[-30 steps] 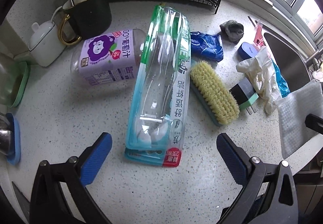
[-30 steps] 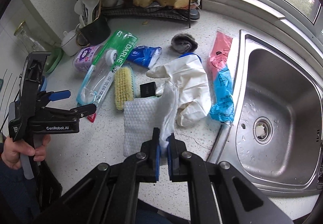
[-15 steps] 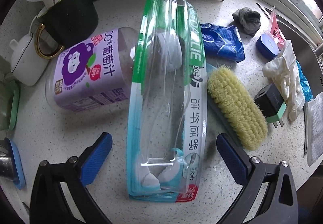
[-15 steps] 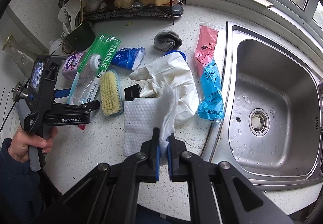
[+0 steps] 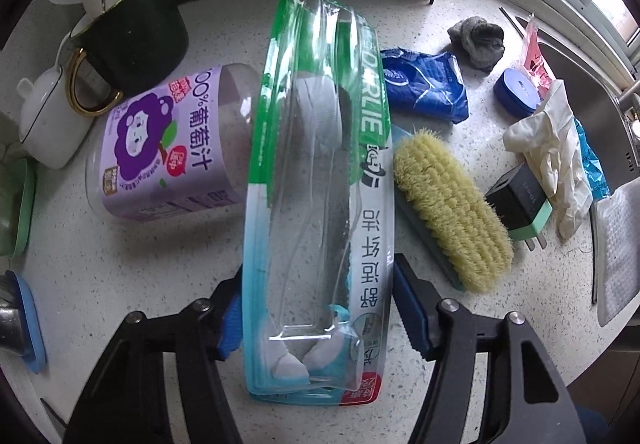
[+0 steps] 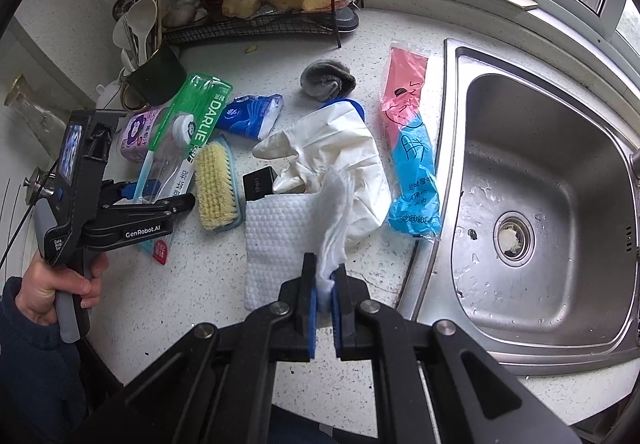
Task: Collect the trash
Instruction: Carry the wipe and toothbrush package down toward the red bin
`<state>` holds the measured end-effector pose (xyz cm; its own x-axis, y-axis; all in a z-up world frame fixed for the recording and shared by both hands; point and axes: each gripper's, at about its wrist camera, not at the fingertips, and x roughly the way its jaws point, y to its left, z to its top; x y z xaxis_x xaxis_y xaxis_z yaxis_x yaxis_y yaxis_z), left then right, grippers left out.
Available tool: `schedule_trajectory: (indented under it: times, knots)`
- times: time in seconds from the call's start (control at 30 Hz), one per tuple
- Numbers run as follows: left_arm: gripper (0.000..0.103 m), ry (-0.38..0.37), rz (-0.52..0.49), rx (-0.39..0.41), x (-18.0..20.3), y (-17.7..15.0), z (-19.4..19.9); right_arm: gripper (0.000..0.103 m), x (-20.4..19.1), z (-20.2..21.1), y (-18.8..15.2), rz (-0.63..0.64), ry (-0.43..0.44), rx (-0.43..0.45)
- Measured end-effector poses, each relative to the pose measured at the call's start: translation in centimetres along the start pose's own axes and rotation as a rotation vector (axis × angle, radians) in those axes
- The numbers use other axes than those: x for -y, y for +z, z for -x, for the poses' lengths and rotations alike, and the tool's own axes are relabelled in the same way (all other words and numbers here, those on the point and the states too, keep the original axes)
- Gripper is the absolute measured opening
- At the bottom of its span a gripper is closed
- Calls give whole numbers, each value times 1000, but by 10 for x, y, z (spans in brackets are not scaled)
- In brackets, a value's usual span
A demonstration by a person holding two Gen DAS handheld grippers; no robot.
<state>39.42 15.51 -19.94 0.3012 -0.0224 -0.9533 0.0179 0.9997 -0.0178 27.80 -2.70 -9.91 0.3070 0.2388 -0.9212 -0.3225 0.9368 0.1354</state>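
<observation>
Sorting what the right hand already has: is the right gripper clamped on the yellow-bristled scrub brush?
No. The right gripper pinches a white textured wipe cloth; the scrub brush lies apart on the countertop.

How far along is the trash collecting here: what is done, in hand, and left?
Done: nothing visibly binned. In hand: the right gripper pinches the wipe; the left gripper's jaws are closing around the toothbrush pack. Left: juice bottle, blue wrapper, gloves.

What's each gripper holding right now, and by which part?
Right gripper: shut on the white dimpled cloth, pinching its bunched-up near edge. Left gripper: jaws closing around the near end of the clear green-and-teal toothbrush package; firm contact cannot be told.
</observation>
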Motion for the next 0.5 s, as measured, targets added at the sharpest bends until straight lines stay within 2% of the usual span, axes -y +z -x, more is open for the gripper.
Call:
schedule_trajectory:
  times: [0.2,0.5]
  knots:
    - [61,-34,35,35,2,-21,28,5,1,6,-2,13,26,15]
    - [61,-83,35,100,29,-64,86,5,-11,20,-6,97,70,44]
